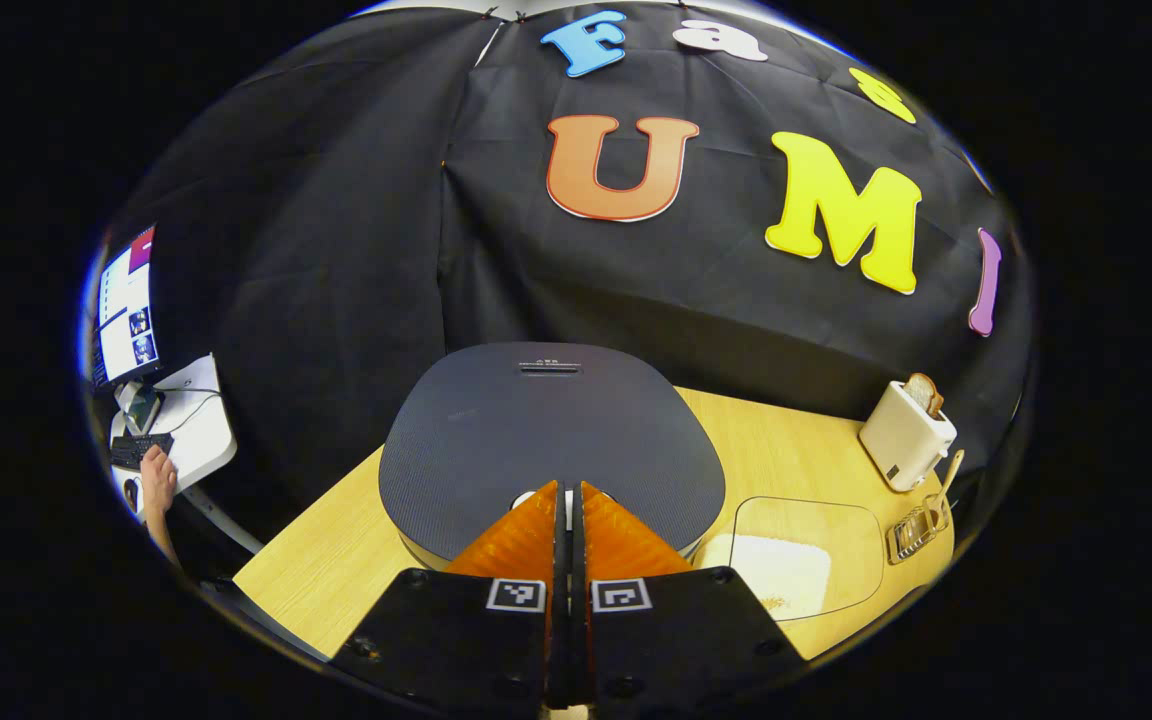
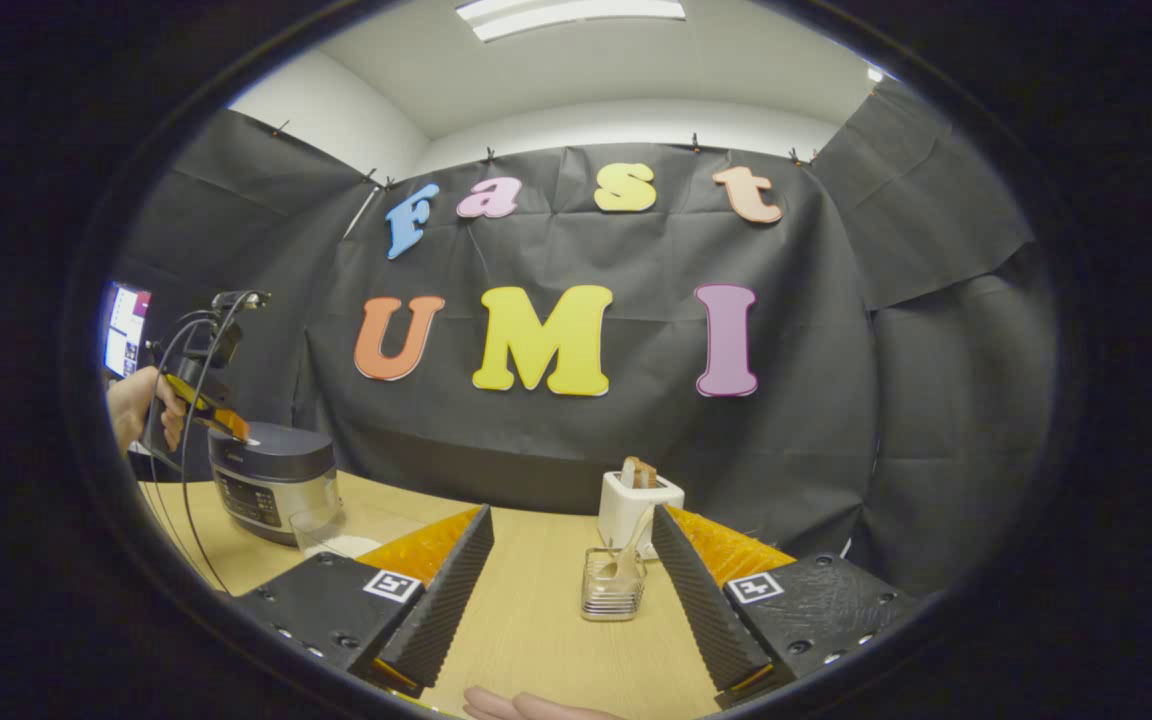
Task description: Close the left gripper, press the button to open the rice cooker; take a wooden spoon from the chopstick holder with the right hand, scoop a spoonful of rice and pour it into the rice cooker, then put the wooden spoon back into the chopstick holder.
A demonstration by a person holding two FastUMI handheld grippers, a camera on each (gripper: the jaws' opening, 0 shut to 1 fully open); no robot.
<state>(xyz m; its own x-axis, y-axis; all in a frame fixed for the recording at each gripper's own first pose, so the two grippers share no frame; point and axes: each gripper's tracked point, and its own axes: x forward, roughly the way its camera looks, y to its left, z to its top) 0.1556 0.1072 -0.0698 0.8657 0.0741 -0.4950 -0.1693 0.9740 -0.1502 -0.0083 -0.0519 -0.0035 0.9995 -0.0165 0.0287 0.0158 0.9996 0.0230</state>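
My left claw [image 1: 568, 490] is pressed together, its tips down at the near rim of the rice cooker [image 1: 551, 440] lid, right where a pale button [image 1: 526, 497] peeks out on either side of them. I cannot tell whether the tips are actually touching it. The lid is down flat. From my right claw view the cooker [image 2: 271, 480] stands toward the left end of the worktop [image 2: 536, 610], with my left hand [image 2: 141, 405] holding the other claw [image 2: 231, 430] down onto its top.

My right claw [image 2: 568, 560] is spread wide and pinches nothing. It hangs over the near middle of the worktop, facing the wire chopstick holder [image 2: 613, 585], which stands between its fingers but farther off, in front of the white toaster [image 2: 636, 505]. The wooden spoon [image 2: 626, 555] leans in the holder, bowl down. A clear container of rice [image 1: 776, 565] sits just right of the cooker.

What worries me: if my closed tips land beside the button instead of on it, the lid will not release and I may shove the whole cooker back across the worktop. If it does release, I expect the lid to spring up into my left claw unless I pull clear. Later, the light wire holder could tip or slide when I draw the spoon out at a slant.
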